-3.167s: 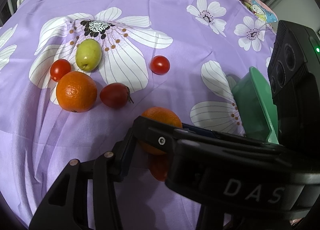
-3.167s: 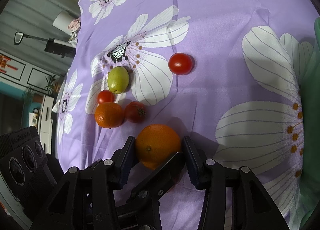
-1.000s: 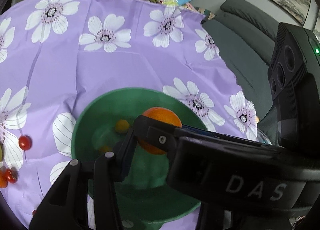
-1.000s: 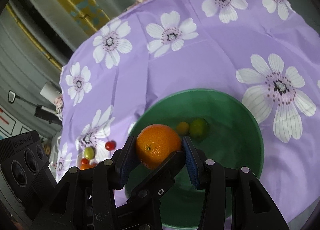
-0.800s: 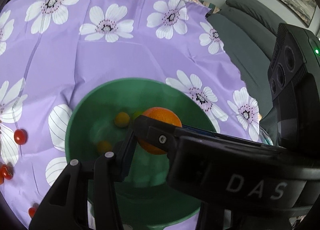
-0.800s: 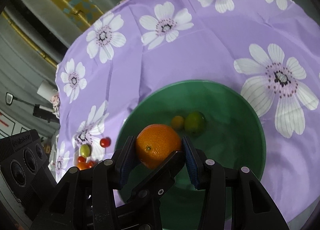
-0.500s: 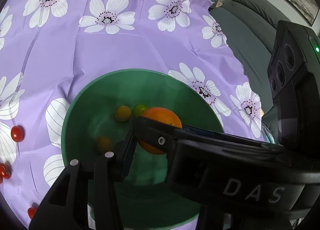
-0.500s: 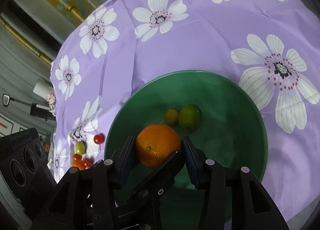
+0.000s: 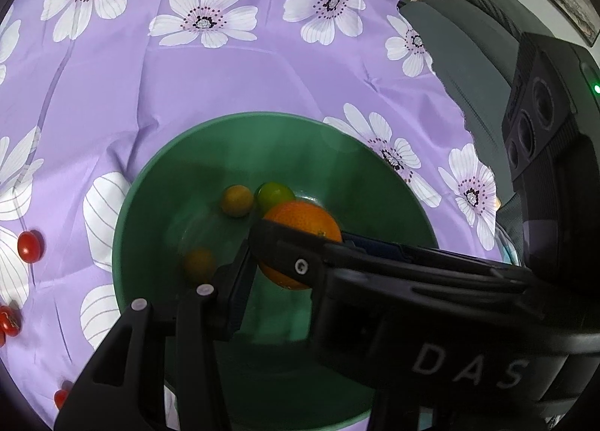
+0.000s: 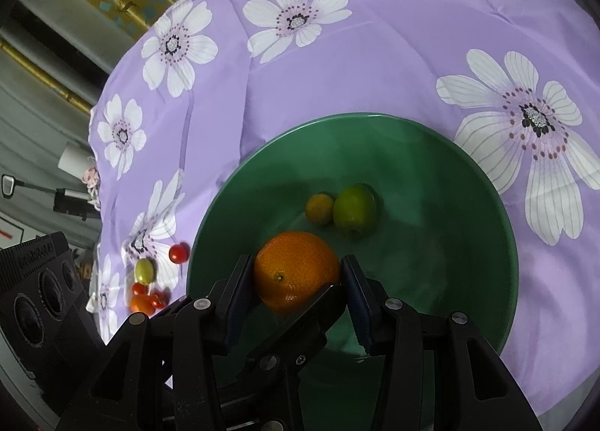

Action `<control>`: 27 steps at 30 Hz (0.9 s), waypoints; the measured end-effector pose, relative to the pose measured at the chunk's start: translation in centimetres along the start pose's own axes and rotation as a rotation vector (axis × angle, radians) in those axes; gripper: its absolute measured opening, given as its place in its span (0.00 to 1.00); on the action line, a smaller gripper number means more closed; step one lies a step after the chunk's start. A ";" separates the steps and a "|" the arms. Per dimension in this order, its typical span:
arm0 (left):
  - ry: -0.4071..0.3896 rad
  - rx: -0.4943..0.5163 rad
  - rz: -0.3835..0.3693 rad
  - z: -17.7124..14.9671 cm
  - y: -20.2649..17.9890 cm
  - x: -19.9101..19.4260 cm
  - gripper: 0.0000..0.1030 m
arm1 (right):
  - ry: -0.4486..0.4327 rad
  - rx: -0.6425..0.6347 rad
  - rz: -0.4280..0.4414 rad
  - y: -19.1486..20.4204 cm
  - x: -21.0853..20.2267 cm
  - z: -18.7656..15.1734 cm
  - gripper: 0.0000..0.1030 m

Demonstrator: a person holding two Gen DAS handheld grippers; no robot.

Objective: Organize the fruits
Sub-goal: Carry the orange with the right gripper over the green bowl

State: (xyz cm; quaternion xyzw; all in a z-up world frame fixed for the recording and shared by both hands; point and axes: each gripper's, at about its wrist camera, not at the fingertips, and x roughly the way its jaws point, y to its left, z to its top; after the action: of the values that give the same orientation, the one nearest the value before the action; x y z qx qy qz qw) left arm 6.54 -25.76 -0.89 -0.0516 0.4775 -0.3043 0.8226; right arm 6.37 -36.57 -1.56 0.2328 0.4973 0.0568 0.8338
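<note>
Pointing steeply down into the green bowl (image 10: 375, 115), with the right gripper (image 10: 298, 277) closed on an orange (image 10: 296, 266): one dark pad pressed on each side of the fruit, fingers reaching forward over the near part of the bowl. Held above the inside of the bowl, nearer to its close wall than to its middle, and not resting on the bottom as far as can be seen. Lying further in, toward the middle of the bowl, touching one another: a small yellow-orange fruit (image 10: 319, 209) and a green fruit (image 10: 354, 210). Angled down over the same bowl, just beside the right one, the left gripper (image 9: 296, 262), with the orange between its fingers too; hidden behind the body of the right gripper is one of its fingers, so not possible to tell if gripping or only standing around the fruit. No hand to see in either view. Under the bowl, a purple tablecloth (image 9: 225, 75) with white flowers. Left of the bowl, on the cloth and well apart from its rim, a cherry tomato (image 9: 28, 246), and further off a small group of loose fruits (image 10: 144, 281).
</note>
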 end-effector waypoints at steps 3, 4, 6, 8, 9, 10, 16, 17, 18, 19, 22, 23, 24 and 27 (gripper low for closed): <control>0.011 -0.003 0.002 0.0 0.0 0.2 0.44 | 0.008 0.008 -0.001 -0.2 0.1 0.0 0.48; 0.016 -0.004 0.003 0.1 0.0 0.3 0.44 | 0.010 0.012 -0.002 -0.2 0.2 0.0 0.48; 0.026 -0.006 0.006 0.1 0.0 0.5 0.44 | 0.017 0.021 -0.002 -0.3 0.3 0.1 0.48; 0.032 -0.006 0.008 0.2 0.0 0.7 0.44 | 0.024 0.025 -0.004 -0.5 0.4 0.1 0.48; 0.034 -0.006 0.007 0.2 0.0 0.8 0.44 | 0.026 0.027 -0.006 -0.6 0.4 0.2 0.48; 0.037 -0.007 0.005 0.2 0.0 0.9 0.44 | 0.028 0.030 -0.009 -0.7 0.5 0.2 0.48; 0.034 -0.023 0.008 0.1 -0.1 1.4 0.44 | 0.034 0.040 -0.017 -1.1 0.5 0.3 0.48; 0.036 -0.024 0.011 0.1 -0.1 1.6 0.44 | 0.036 0.040 -0.019 -1.2 0.5 0.3 0.48; 0.035 -0.026 0.014 0.1 -0.1 1.6 0.44 | 0.036 0.040 -0.020 -1.2 0.6 0.3 0.48; 0.035 -0.026 0.015 0.1 -0.1 1.6 0.44 | 0.036 0.040 -0.018 -1.2 0.5 0.3 0.48; 0.040 -0.028 0.016 0.1 0.0 1.6 0.44 | 0.038 0.037 -0.016 -1.2 0.5 0.2 0.48; 0.040 -0.029 0.017 0.1 0.0 1.6 0.44 | 0.039 0.037 -0.016 -1.2 0.5 0.3 0.48; 0.042 -0.029 0.018 0.1 0.0 1.6 0.44 | 0.038 0.036 -0.017 -1.2 0.5 0.3 0.48; 0.041 -0.031 0.025 0.1 -0.1 1.7 0.44 | 0.040 0.038 -0.015 -1.3 0.6 0.3 0.48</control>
State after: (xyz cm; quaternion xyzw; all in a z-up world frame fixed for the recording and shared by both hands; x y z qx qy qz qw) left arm 7.23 -26.80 -2.06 -0.0520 0.4995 -0.2877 0.8155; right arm 6.70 -37.65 -2.50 0.2435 0.5168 0.0456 0.8195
